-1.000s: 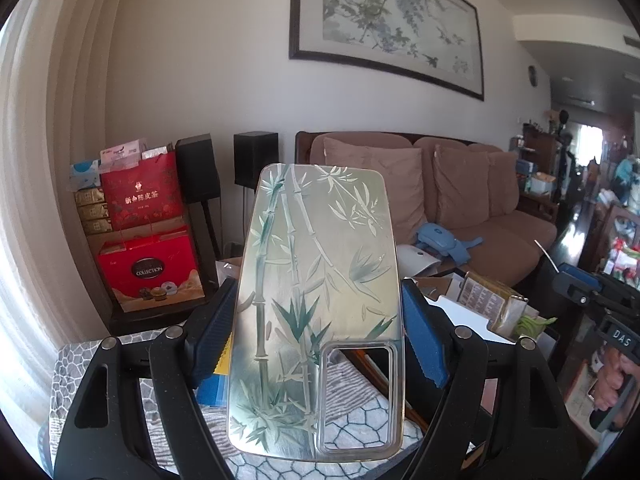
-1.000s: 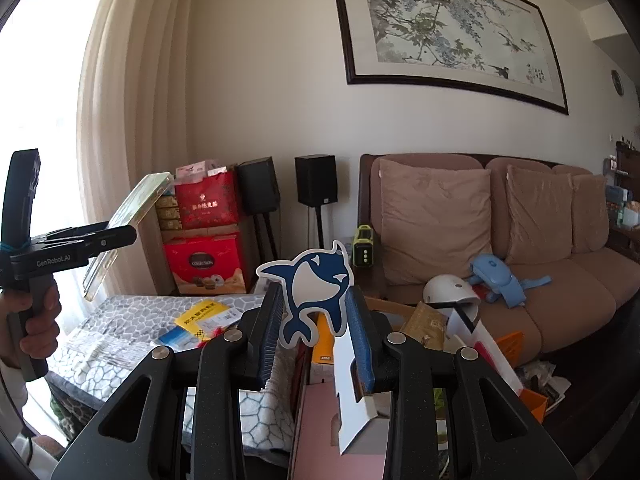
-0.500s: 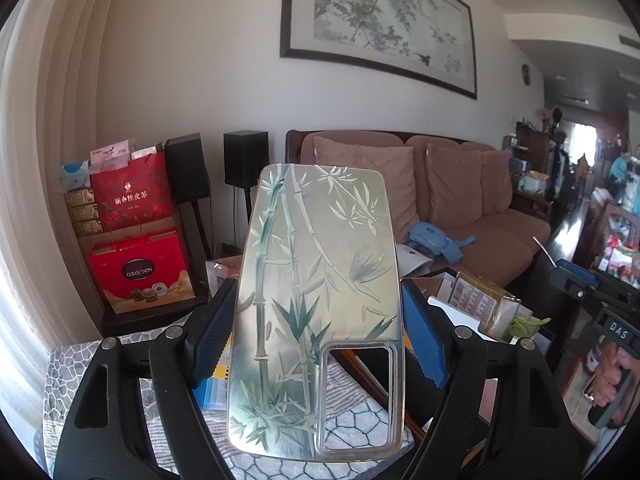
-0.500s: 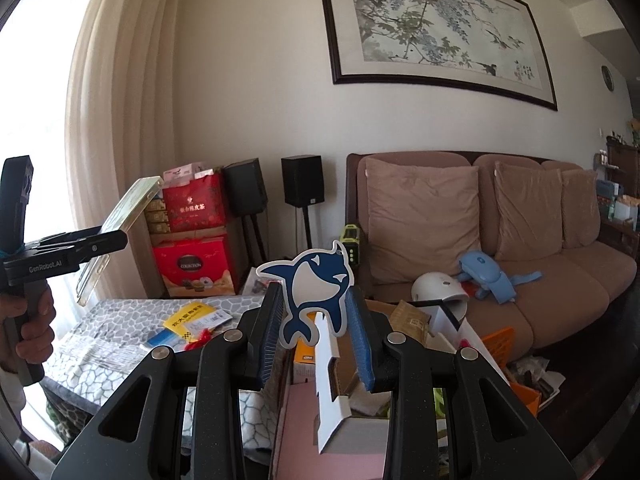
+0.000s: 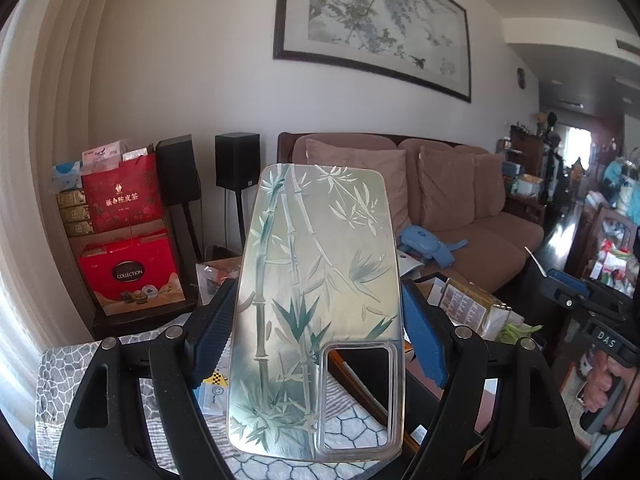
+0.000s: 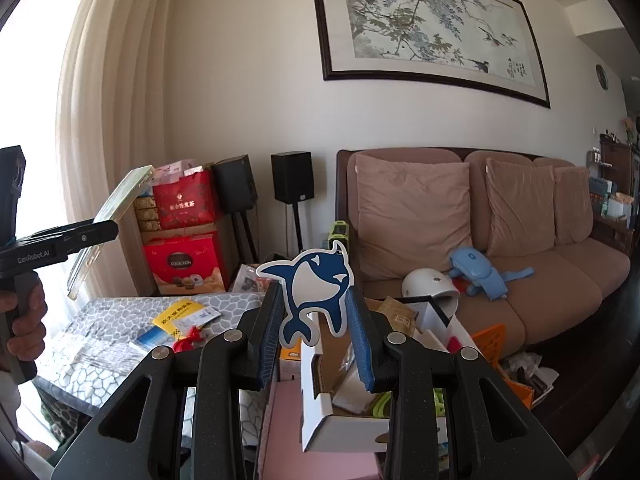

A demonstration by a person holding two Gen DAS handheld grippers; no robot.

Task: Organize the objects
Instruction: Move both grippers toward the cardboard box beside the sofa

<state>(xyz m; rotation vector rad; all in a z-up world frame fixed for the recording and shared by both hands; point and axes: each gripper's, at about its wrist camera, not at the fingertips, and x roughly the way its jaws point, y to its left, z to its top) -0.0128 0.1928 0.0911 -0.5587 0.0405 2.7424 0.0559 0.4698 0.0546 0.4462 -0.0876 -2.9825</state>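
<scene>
A hexagon-patterned cloth covers the table before a brown sofa.

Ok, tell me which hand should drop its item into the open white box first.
Right, probably. The right gripper holds the whale sticker directly above the open white box. The left gripper holds the bamboo phone case over the patterned tablecloth, off to that box's left.
</scene>
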